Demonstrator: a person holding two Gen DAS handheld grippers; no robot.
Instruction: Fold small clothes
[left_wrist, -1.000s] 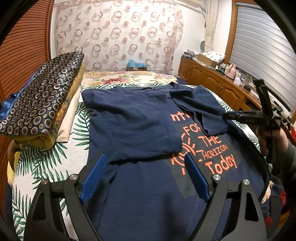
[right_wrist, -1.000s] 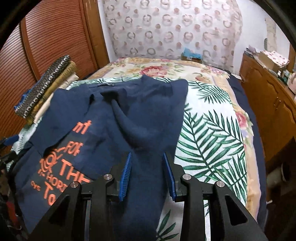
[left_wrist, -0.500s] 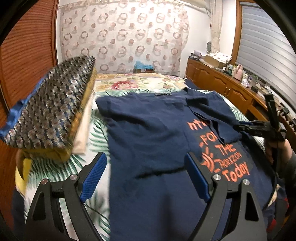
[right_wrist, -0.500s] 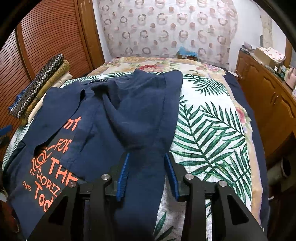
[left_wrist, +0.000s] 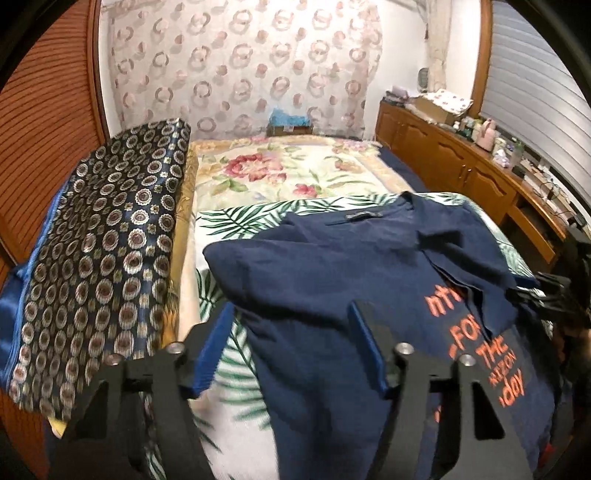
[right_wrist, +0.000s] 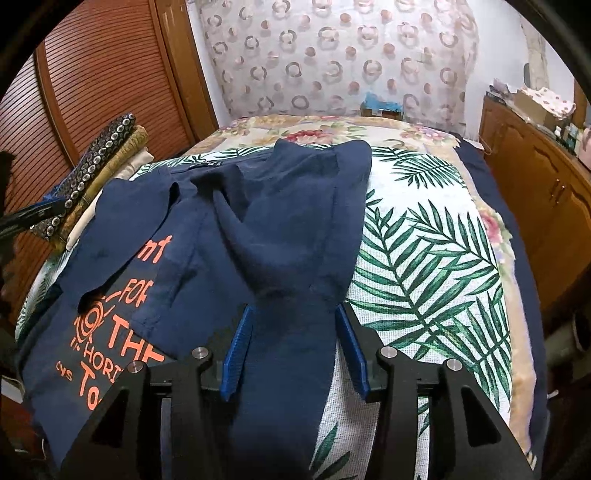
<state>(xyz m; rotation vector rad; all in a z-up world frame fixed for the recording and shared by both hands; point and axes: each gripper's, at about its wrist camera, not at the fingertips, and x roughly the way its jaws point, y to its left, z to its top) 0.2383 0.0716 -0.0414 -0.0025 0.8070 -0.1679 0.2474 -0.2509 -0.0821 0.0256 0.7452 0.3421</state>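
Note:
A navy T-shirt (left_wrist: 332, 280) with orange lettering lies on the bed, its left side folded in over the print. It also shows in the right wrist view (right_wrist: 258, 236), with a rumpled right sleeve. My left gripper (left_wrist: 291, 328) is open and empty, above the shirt's left edge. My right gripper (right_wrist: 293, 332) is open with its blue pads (right_wrist: 240, 339) either side of a ridge of the shirt's right side, not closed on it. The right gripper shows dark at the far right of the left wrist view (left_wrist: 554, 295).
A stack of folded clothes with a dark patterned one on top (left_wrist: 103, 258) lies along the bed's left side, also in the right wrist view (right_wrist: 92, 166). The leaf-print bedcover (right_wrist: 424, 258) spreads to the right. A wooden sideboard (left_wrist: 461, 170) stands right, a slatted wardrobe (right_wrist: 92, 92) left.
My left gripper has moved left and forward, so the folded stack looms larger. My right gripper has opened wider around the shirt's right side. The shirt has barely shifted.

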